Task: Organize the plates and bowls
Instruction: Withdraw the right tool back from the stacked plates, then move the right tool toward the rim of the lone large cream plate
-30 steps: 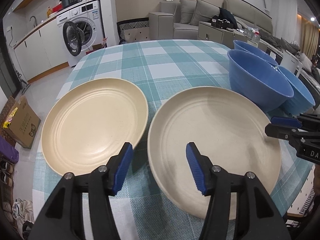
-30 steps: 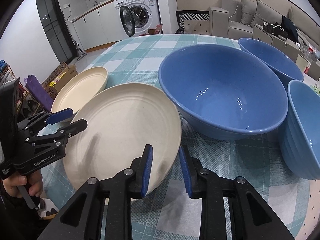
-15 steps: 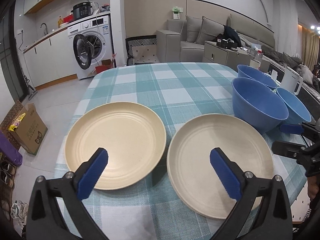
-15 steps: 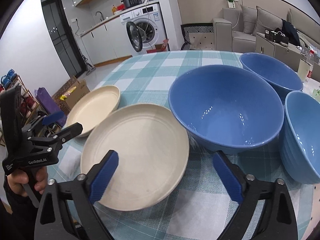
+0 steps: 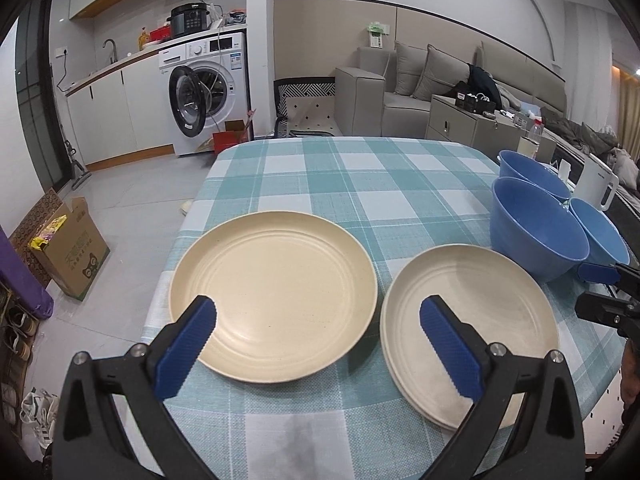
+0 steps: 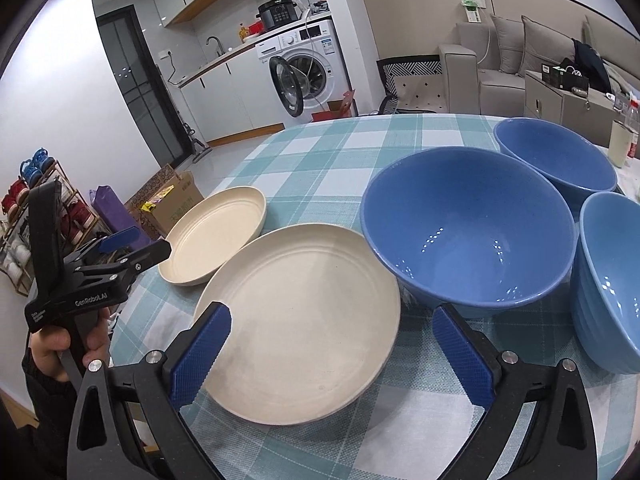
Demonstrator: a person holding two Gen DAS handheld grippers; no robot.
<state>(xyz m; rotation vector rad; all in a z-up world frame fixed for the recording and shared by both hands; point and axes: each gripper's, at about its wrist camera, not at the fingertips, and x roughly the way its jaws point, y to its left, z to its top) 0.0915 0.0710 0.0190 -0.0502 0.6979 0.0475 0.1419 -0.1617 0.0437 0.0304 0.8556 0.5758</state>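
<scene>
Two cream plates (image 5: 272, 300) side by side, three blue bowls (image 6: 472, 232) beside them

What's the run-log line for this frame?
left gripper: open, empty | right gripper: open, empty | cream plates: side by side on tablecloth | blue bowls: three, unstacked

The left wrist camera is looking forward and down between its own blue pads (image 5: 188, 346) from the near edge of the table (image 5: 340, 184), facing the washer (image 5: 208, 88) and sofa (image 5: 404, 80). The right wrist camera is sitting further right and closer in, with the big bowl (image 6: 468, 228) filling much of its frame. Both views are sharing the two plates (image 5: 276, 292) (image 6: 300, 300), three bowls and the checked cloth, and each is catching the other gripper at its edge.
</scene>
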